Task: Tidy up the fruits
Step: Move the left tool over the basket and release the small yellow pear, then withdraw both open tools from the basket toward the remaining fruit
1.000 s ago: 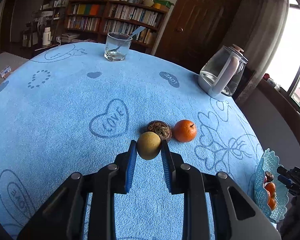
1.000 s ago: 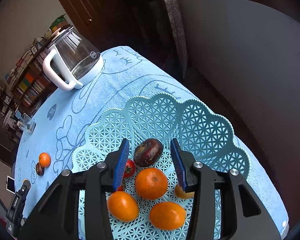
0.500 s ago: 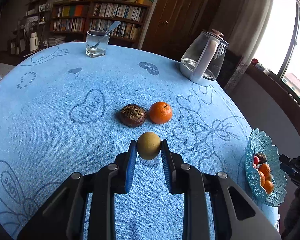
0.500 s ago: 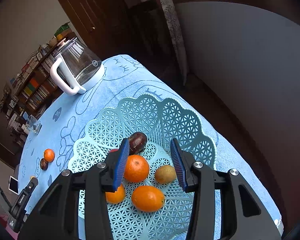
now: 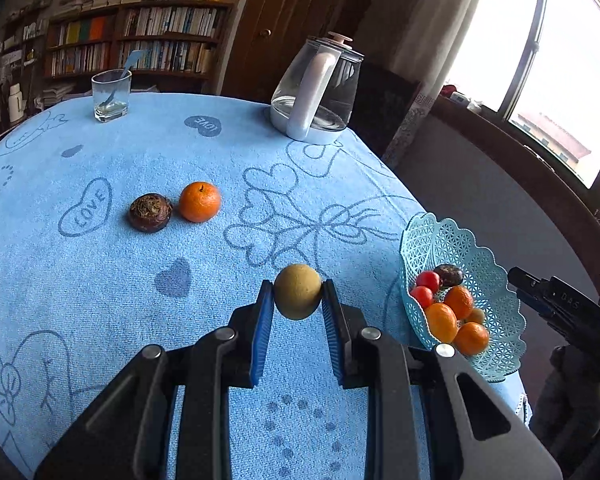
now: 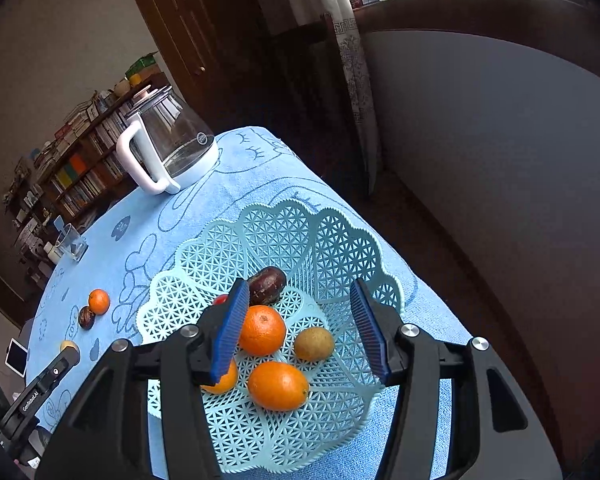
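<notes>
My left gripper (image 5: 298,300) is shut on a round yellow-brown fruit (image 5: 298,297), held above the blue cloth left of the teal lattice basket (image 5: 496,280). An orange (image 5: 200,201) and a dark brown fruit (image 5: 150,212) lie on the cloth farther back. My right gripper (image 6: 300,328) hovers over the basket (image 6: 292,236) with its jaws opening and nothing pressed between them. Below it lie oranges (image 6: 262,330), a dark purple fruit (image 6: 267,279), a small brown fruit (image 6: 314,344) and a red one partly hidden. The left gripper with its fruit (image 6: 69,346) shows at lower left in the right wrist view.
A glass kettle with a white handle (image 5: 316,88) stands at the table's far side, and a glass with a spoon (image 5: 111,96) at the back left. The basket sits near the table's right edge. Bookshelves (image 5: 140,44), a door and a window surround the table.
My left gripper carried the yellow-brown fruit away from the two fruits on the cloth, toward the basket. My right gripper drew back over the basket and its jaws widened.
</notes>
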### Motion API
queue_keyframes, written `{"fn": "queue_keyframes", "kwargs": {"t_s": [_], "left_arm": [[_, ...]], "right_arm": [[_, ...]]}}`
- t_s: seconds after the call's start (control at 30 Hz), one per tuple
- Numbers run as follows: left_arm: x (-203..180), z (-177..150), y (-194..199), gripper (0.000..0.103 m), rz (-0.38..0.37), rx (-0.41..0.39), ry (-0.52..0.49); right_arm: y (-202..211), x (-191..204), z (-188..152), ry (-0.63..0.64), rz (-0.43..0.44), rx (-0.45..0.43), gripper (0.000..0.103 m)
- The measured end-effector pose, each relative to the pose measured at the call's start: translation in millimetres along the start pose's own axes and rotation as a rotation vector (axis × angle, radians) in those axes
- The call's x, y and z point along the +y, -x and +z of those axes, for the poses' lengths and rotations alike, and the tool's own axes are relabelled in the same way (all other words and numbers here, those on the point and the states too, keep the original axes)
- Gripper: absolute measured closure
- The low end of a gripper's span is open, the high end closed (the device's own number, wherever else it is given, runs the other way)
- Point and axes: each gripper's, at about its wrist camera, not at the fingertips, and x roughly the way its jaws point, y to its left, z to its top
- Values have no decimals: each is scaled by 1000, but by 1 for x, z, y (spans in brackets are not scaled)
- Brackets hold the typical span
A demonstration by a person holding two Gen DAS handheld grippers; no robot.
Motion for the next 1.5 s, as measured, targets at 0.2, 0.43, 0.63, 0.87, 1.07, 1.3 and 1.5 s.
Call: {"fn": "queue_keyframes", "kwargs": {"t_s": [0.2,0.43,0.63,0.87,1.07,1.3,1.5], "left_arm": [[-41,-7,-5,78,-52,27,-82],[-78,-16,-14,78,-101,67,-147],[-102,-22,-20,78,-118,82,-197],[-128,-34,-32,78,-140,114,-256],[-137,-42,-37,76,-155,135,-285],[-131,-40,-34,63,-156,124,-275],[-129,-37,-24,45,-164,99,-277]], "right_arm": [[4,-5,0,0,13,-21,48],[6,-18,0,-38,33,-34,48],[7,-24,2,-58,51,-35,48],[7,-26,2,-67,67,-31,48],[7,-25,2,-68,73,-31,48],[7,-24,1,-67,72,-28,48],[7,-22,0,-65,70,-33,41]]}}
